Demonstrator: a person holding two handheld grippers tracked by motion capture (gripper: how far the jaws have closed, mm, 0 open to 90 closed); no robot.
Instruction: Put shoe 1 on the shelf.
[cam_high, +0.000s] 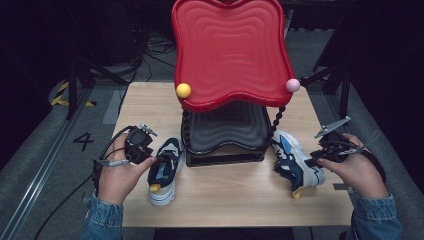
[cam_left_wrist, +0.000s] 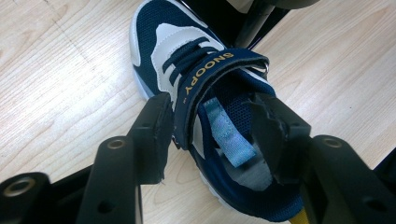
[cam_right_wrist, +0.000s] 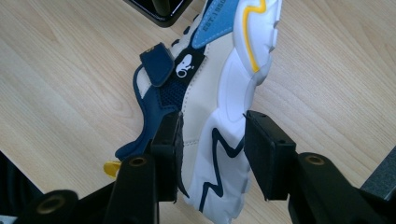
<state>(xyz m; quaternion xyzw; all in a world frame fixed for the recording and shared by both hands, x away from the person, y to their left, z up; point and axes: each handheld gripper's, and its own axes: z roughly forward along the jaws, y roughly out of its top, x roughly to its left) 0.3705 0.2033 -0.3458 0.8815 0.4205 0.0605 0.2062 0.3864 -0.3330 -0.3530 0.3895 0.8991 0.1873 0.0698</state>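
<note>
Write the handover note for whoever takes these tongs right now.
Left tongs: open, jaws astride the collar and strap of the left sneaker, not pressing.
Right tongs: jaws astride the right sneaker's heel sole, a gap showing on one side; that shoe lies tipped on its side.
Both sneakers sit on the table, one on each side of the two-tier red rack.
Done: neither shoe is on the rack.
Left: grip and place both, probably.

Pale wooden table (cam_high: 235, 200) on grey floor (cam_high: 45, 150), hazard-striped tape (cam_high: 61, 95), black cables (cam_high: 150, 50), dark surroundings.
</note>
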